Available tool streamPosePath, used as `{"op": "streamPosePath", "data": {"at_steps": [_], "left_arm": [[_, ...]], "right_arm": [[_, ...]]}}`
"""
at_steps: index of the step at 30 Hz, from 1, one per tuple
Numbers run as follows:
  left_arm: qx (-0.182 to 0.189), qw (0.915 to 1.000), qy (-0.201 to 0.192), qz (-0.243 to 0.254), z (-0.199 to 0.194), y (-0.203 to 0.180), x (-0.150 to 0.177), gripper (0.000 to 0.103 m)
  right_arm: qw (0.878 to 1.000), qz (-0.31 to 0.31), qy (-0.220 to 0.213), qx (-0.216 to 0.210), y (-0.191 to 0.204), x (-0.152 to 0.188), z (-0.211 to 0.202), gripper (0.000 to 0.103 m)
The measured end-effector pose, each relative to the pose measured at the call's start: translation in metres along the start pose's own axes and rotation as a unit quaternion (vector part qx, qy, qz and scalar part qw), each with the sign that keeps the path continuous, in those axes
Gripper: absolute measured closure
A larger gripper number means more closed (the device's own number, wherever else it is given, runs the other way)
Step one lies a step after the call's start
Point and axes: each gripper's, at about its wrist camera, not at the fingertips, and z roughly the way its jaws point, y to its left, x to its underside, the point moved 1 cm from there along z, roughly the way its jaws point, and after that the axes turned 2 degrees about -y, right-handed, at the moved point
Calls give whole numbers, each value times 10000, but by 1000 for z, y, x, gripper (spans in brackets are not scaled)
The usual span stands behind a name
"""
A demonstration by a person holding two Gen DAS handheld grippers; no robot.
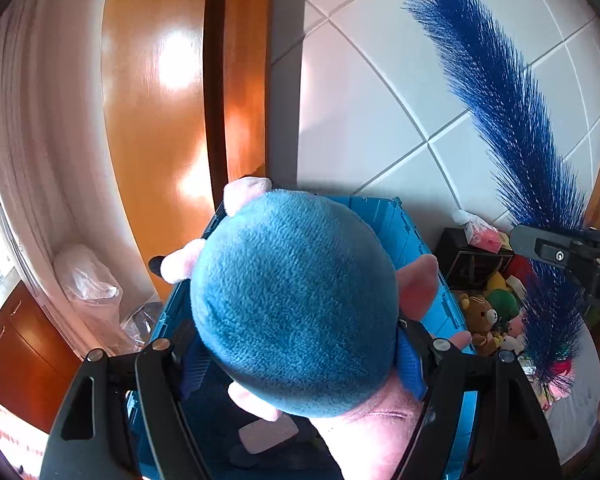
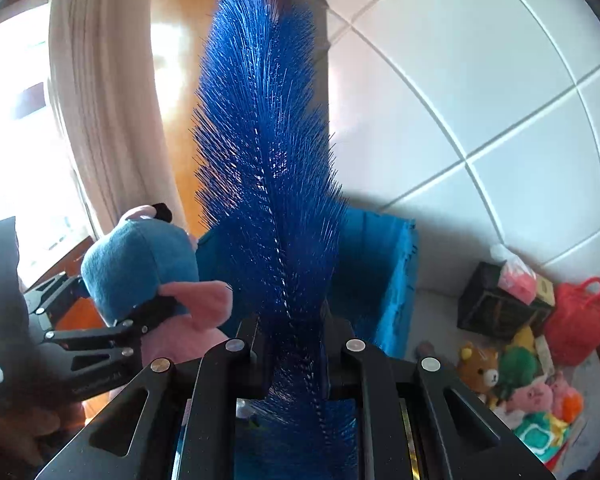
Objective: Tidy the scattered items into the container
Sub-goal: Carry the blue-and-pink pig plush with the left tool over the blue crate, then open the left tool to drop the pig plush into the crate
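Above the blue crate (image 1: pixel 412 240), the left gripper (image 1: pixel 300 360) has its fingers (image 1: pixel 410 364) clamped on a plush toy (image 1: pixel 296 300), a pink figure in a teal fleece suit whose rounded back fills the left wrist view. The toy hangs over the crate's open top, its pink limbs spread past the crate's near rim. Beside the crate, to its right, the right gripper (image 2: pixel 294 344) holds a long blue bristle brush (image 2: pixel 268 168) upright, fingers (image 2: pixel 342 344) pinched on the twisted stem near its base, with the bristles rising in front of the crate's back wall and the white tiled wall (image 2: pixel 480 100) behind. Right of the crate, a pile of small plush toys (image 2: pixel 516 380) lies on the pale worktop (image 2: pixel 432 312), among them a brown bear (image 2: pixel 482 368), next to a black box (image 2: pixel 492 308) and a red mesh bag (image 2: pixel 578 320). Left of the crate stand a wooden door (image 1: pixel 156 120) and a pale curtain (image 1: pixel 40 120).
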Motion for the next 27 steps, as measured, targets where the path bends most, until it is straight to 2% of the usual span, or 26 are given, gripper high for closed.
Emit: {"op": "streamPosePath", "data": {"at_steps": [12, 27], "left_arm": [[-88, 9998, 91, -136, 23, 34, -1, 28], [-131, 9997, 170, -97, 46, 46, -11, 27]], "right_arm": [[9995, 55, 37, -293, 21, -21, 42, 87], [9990, 268, 337, -144, 15, -20, 86, 87]]}}
